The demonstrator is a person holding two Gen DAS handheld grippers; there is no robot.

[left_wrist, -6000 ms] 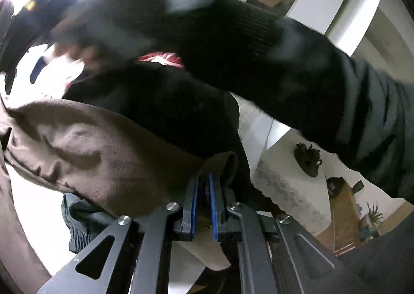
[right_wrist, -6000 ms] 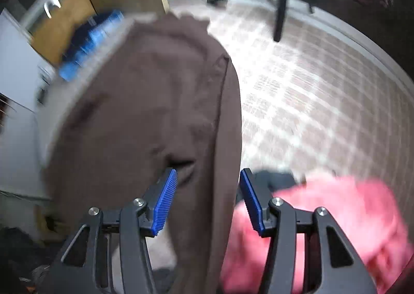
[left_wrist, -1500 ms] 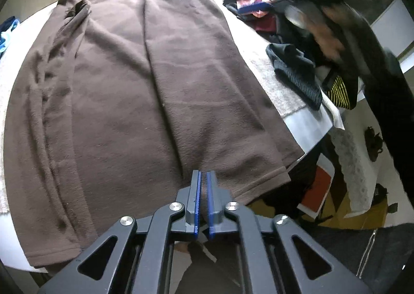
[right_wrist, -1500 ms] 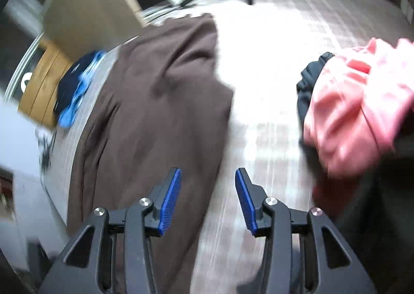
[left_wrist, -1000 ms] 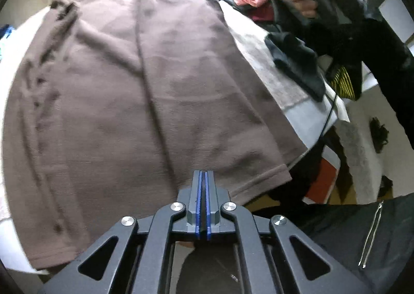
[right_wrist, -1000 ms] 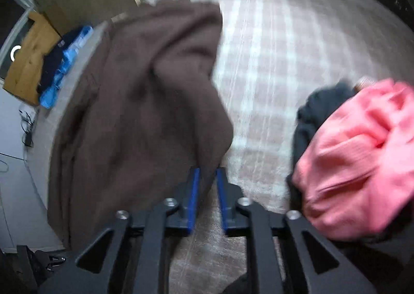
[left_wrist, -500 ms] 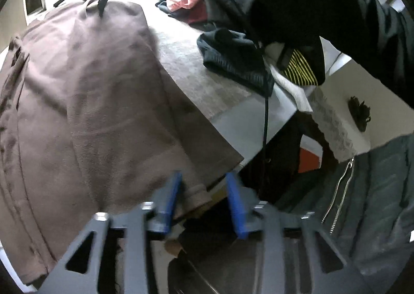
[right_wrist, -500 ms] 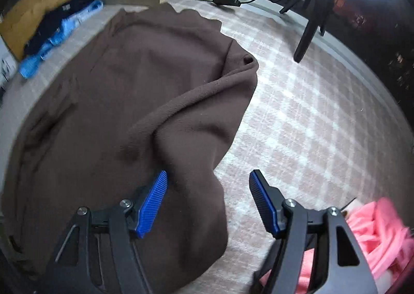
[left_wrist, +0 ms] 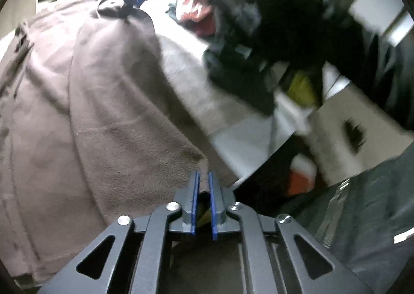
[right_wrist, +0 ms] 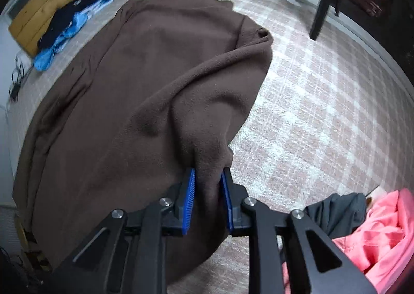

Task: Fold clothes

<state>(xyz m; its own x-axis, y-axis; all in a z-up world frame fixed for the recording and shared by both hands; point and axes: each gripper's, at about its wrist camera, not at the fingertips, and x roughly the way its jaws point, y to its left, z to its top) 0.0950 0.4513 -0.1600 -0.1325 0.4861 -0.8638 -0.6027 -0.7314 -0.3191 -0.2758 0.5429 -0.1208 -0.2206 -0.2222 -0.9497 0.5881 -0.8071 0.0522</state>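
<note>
Left wrist view: my left gripper [left_wrist: 203,177] has just been closing, its pads a narrow slit apart at the near hem of the brown fleece [left_wrist: 108,117]; whether cloth sits between them I cannot tell; right wrist view: my right gripper [right_wrist: 208,178], jaws just closing, pinches a bunched fold of that fleece, spread over the checked cloth [right_wrist: 323,112].

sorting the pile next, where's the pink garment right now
In the right wrist view the pink garment is bunched at the lower right corner on the plaid cloth, against a dark grey garment, right of the brown fleece.

Brown fleece garment [right_wrist: 129,102], spread flat, corner bunched
</note>
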